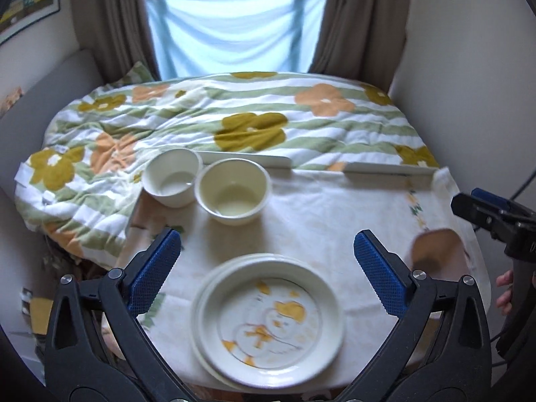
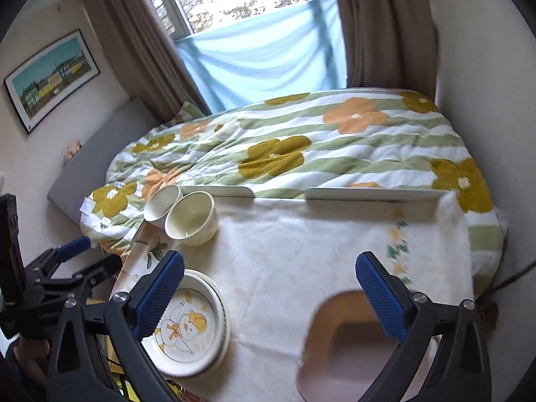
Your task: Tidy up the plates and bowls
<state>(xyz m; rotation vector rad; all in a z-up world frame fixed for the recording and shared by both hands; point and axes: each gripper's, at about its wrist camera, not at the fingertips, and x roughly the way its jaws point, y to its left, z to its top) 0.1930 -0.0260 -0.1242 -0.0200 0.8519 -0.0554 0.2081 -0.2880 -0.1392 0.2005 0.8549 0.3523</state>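
While both my tongs hang apart and empty over the table (image 2: 301, 234), I weigh up the crockery; my left gripper (image 1: 267, 268) stands wide open just above the stack of plates (image 1: 268, 318) at the near edge, and my right gripper (image 2: 269, 291) gapes over the brown square dish (image 2: 348, 345) at the near right; the two bowls (image 1: 207, 184) sit touching one another at the far left corner, the white bowl (image 1: 171, 176) partly on the floral quilt (image 1: 234, 117), the cream bowl (image 1: 233, 191) beside it on the cloth. I judge all of it to be glazed ceramic: stiff, fairly heavy, slippery, and apt to chip if knocked; the rim is the only place my pads can bite, so I would pinch one wall of a bowl, inside and out, and take a plate by its raised lip. The stack looks heavy for a single pinch; its top plate bears a yellow drawing. The soft cloth may bunch under a sliding dish; the quilt crowds the bowls from behind, and a low white rail (image 1: 241, 159) runs along the far edge; nothing lies between the plates and bowls.
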